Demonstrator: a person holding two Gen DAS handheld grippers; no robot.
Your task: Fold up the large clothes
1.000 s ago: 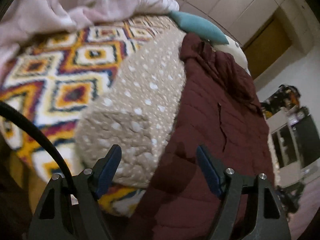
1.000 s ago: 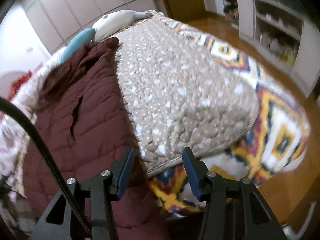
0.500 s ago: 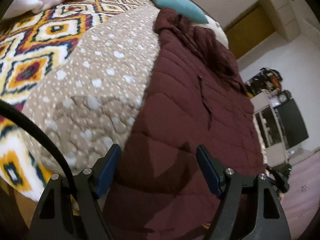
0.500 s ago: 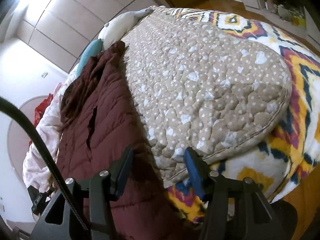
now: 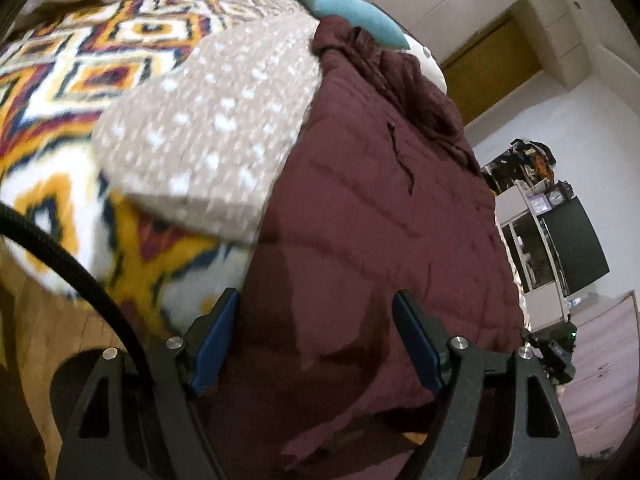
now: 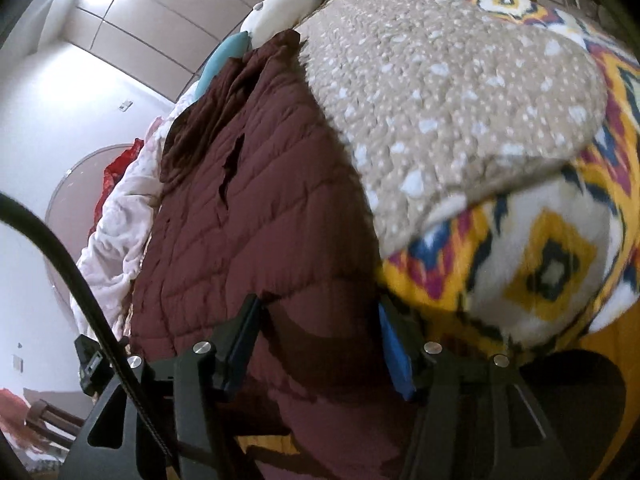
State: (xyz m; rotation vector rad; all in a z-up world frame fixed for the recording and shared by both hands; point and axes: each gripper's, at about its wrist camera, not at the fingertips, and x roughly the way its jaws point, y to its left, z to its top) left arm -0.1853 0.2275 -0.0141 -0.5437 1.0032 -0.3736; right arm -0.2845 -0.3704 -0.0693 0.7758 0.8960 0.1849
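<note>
A maroon quilted jacket (image 5: 380, 220) lies lengthwise on the bed, its collar at the far end and its hem hanging over the near edge. In the right wrist view the jacket (image 6: 248, 240) fills the left half. My left gripper (image 5: 316, 332) is open just above the hem, with maroon cloth showing between its blue pads (image 5: 212, 340) but not pressed. My right gripper (image 6: 316, 340) hovers over the same hem near the jacket's right edge. Its jaws are opening, and the cloth lies between them unclamped.
A beige dotted quilt (image 5: 208, 128) lies beside the jacket on a bright diamond-patterned blanket (image 5: 80, 80). A teal pillow (image 5: 352, 12) and a white pillow (image 6: 288, 8) sit at the head. Pink bedding (image 6: 116, 232) lies beyond the jacket. Wooden floor (image 5: 44, 320) and shelving (image 5: 532, 248) surround the bed.
Both grippers have sunk toward the bed's near edge, so the jacket's hem now lies between their fingers. The right gripper's jaws stand wider than before; the left gripper's are unchanged.
</note>
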